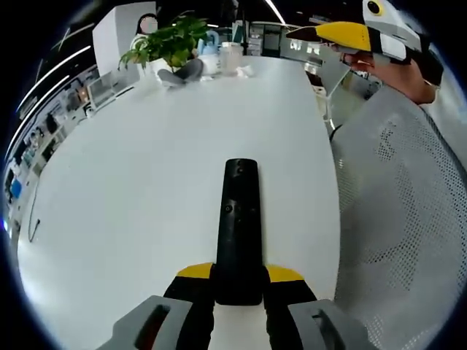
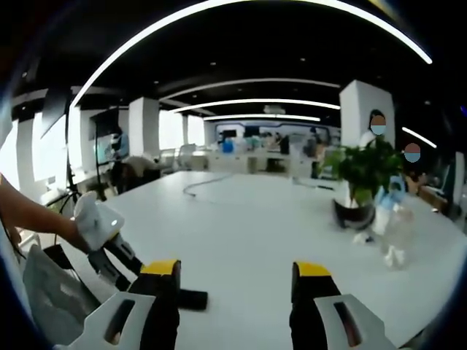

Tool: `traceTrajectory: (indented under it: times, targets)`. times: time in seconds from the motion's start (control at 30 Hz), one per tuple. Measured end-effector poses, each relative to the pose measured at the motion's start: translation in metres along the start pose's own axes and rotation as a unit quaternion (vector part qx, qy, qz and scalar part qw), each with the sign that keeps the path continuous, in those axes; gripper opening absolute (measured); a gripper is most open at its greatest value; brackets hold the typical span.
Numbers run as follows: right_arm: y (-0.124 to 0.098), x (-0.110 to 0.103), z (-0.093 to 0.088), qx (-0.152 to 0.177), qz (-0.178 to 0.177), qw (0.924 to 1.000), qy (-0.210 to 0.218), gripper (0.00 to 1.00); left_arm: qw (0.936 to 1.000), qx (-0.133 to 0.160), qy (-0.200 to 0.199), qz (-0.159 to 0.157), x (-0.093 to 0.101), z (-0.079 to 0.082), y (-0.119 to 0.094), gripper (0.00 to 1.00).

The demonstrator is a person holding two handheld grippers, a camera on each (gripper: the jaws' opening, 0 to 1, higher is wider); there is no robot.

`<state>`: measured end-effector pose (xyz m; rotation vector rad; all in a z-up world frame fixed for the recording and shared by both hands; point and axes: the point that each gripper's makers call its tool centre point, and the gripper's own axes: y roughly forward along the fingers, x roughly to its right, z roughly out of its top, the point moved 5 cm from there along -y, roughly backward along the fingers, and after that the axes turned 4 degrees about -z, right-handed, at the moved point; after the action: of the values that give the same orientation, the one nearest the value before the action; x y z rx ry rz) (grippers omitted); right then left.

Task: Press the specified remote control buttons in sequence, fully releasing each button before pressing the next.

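Black remote control (image 1: 238, 226), long and slim, lies lengthwise on white table (image 1: 131, 189), its near end clamped by left gripper (image 1: 238, 281). Right gripper (image 2: 237, 281) hovers above the table, jaws wide, holding nothing.

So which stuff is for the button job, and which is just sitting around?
For the job:
- long black plastic remote control
- left hand-held gripper, shut on it
- right hand-held gripper, open

Just lying about:
- leafy green potted plant
- clear plastic bottle
- grey mesh chair back

Remote control (image 1: 238, 226): black, slim, elongated.
Lies lengthwise on the white table, buttons facing up, near end clamped between yellow-tipped jaws.
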<state>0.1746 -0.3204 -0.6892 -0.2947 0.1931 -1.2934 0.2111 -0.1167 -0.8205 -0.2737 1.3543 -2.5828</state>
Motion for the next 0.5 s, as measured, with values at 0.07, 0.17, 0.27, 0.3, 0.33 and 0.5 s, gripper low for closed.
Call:
traceTrajectory:
  times: [0.07, 0.17, 0.27, 0.3, 0.33, 0.5]
  targets:
    - [0.001, -0.001, -0.001, -0.002, 0.002, 1.0, -0.002, 0.59, 1.0, 0.0, 0.002, -0.001, -0.001, 0.0, 0.0, 0.25]
    - [0.001, -0.003, 0.0, -0.001, 0.005, 1.0, -0.007, 0.59, 1.0, -0.003, 0.002, -0.002, -0.004, -0.001, -0.001, 0.25]
    - [0.001, -0.002, -0.001, -0.003, 0.005, 1.0, -0.007, 0.59, 1.0, -0.006, 0.0, -0.002, -0.008, -0.001, -0.001, 0.25]
    - [0.001, -0.002, -0.001, -0.003, 0.005, 1.0, -0.006, 0.59, 1.0, -0.007, 0.0, -0.002, -0.009, -0.001, -0.001, 0.25]
    - [0.001, -0.002, -0.001, -0.002, 0.005, 1.0, -0.005, 0.59, 1.0, -0.009, -0.002, -0.002, -0.01, -0.001, -0.001, 0.25]
    - [0.002, -0.002, -0.002, -0.006, 0.005, 0.9999, -0.007, 0.59, 0.9999, -0.012, -0.001, -0.004, -0.016, 0.0, -0.001, 0.25]
